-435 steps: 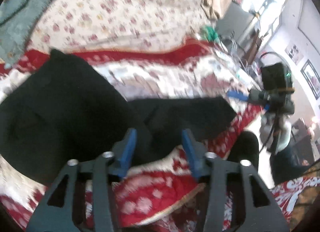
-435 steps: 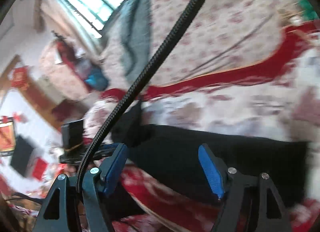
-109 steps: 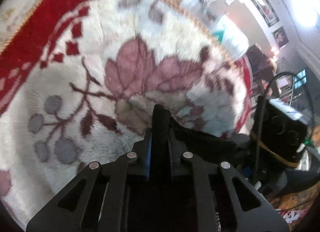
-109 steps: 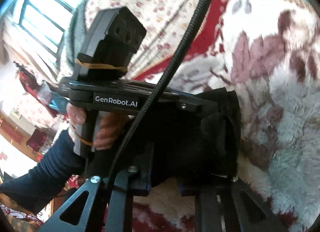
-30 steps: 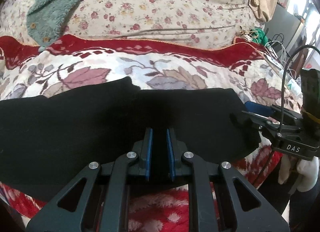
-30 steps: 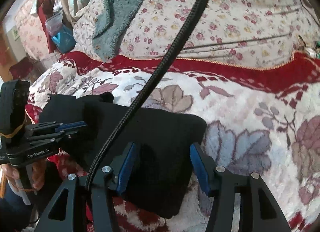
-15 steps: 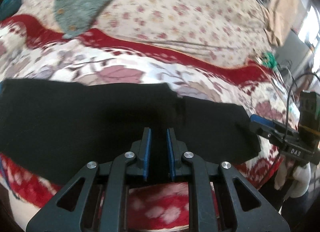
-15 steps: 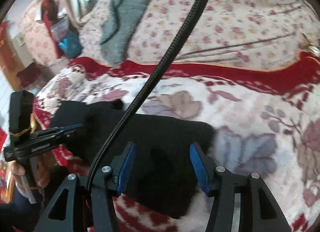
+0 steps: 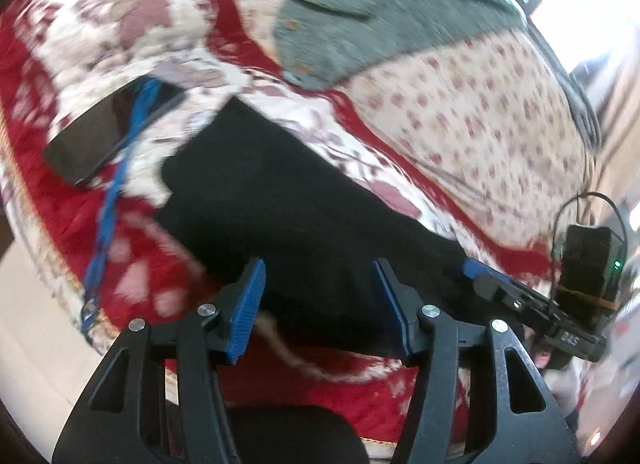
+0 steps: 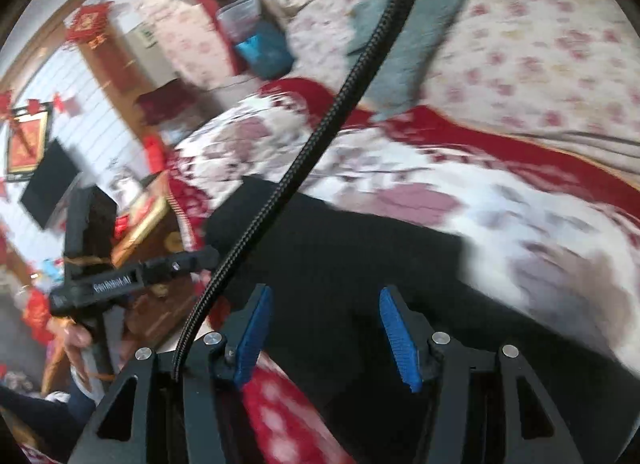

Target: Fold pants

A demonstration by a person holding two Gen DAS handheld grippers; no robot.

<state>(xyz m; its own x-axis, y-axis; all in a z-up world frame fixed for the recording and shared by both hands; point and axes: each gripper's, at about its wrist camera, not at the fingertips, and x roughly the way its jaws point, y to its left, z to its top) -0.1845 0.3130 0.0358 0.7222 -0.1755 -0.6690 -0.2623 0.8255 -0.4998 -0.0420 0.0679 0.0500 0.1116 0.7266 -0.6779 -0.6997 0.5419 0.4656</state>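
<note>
We are just opening our left gripper off the pants, right gripper also gaping empty, leaving that fold lying on the blanket.

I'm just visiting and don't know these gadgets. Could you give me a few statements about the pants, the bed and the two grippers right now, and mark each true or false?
1. The pants are black. True.
2. The left gripper is clamped shut on the pants. False: its jaws have just been opening and stand apart, gripping nothing.
3. The right gripper stands open. True.
4. The pants hang in the air. False: they lie on the floral blanket.
5. A grey-green cloth lies further back on the bed. True.
</note>
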